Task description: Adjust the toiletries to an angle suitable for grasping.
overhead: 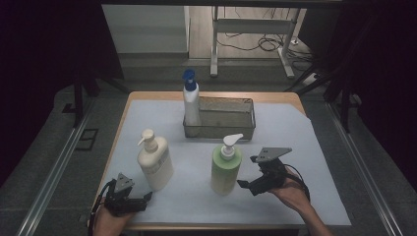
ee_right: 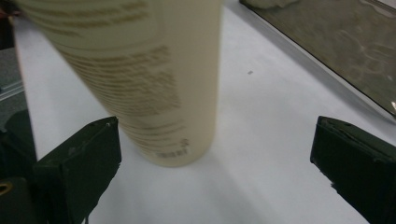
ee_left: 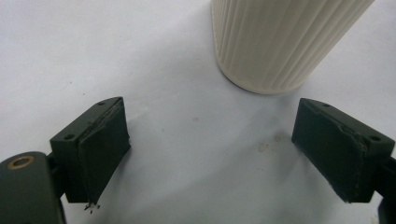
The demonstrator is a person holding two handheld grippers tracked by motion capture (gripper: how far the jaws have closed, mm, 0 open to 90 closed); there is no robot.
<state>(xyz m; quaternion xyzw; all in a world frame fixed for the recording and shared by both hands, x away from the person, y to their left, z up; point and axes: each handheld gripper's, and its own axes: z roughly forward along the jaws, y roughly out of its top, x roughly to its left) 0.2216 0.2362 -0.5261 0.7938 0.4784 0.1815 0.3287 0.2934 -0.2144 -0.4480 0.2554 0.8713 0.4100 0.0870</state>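
- We see a wooden table (overhead: 147,96) under a white sheet (overhead: 295,147), with grey floor around it, dark drapes at both sides and a metal rail along each side of the floor.
- Beyond the table stands a white desk frame (overhead: 253,27) with cables on the floor beneath it.
- At the back of the sheet sits a metal tray (overhead: 231,118); a white bottle with a blue pump (overhead: 191,101) stands in its left end.
- A cream bottle (overhead: 155,162) stands front left, a green bottle (overhead: 226,167) front centre — well apart, both upright.
- Our left gripper (overhead: 140,199) rests at the front left edge, just beside the cream bottle; in its own view the jaws gape wide over bare sheet, and the ribbed bottle base (ee_left: 275,42) is ahead of them, untouched.
- Our right gripper (overhead: 248,186) sits just right of the green bottle; its jaws stand wide, nothing pinched — the bottle (ee_right: 154,84) is near the left jaw, apart from the pads.
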